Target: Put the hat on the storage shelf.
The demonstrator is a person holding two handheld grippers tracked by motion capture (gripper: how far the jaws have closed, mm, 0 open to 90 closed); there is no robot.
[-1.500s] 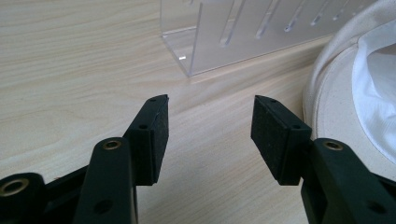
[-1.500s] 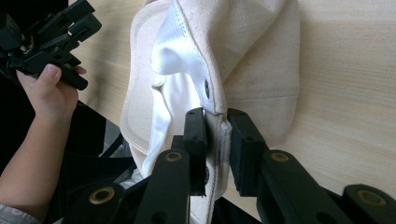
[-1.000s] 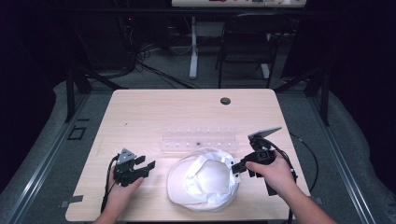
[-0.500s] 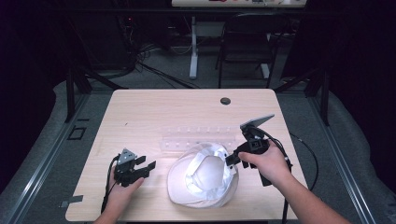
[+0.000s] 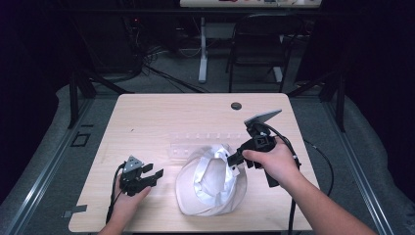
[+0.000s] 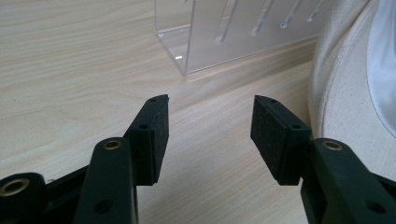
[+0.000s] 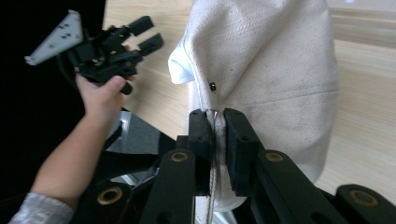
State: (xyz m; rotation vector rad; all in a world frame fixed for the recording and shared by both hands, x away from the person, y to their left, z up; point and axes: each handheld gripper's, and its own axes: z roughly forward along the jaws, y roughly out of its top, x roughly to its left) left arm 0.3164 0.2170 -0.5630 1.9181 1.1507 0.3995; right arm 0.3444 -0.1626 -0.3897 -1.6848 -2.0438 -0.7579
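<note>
A white cloth hat (image 5: 210, 182) lies crown-down on the wooden table (image 5: 161, 117), its pale lining facing up. My right gripper (image 5: 235, 159) is shut on the hat's right rim and holds that edge lifted off the table. In the right gripper view, the jaws (image 7: 216, 122) pinch the brim's edge, and the hat (image 7: 271, 60) hangs beyond them. My left gripper (image 5: 153, 173) rests open near the table's front left, apart from the hat. Its own view shows the pads (image 6: 208, 126) wide apart over bare wood, with the hat (image 6: 345, 102) at the right.
A clear acrylic rack (image 5: 195, 142) with slots lies just behind the hat, also near in the left gripper view (image 6: 233, 32). A dark round hole (image 5: 236, 105) sits near the table's far edge. A black chair (image 5: 259, 44) and cables stand beyond the table.
My right gripper has risen and shifted toward the table's middle, pulling the hat's right rim up so the hat tips and bunches. The left gripper has stayed put.
</note>
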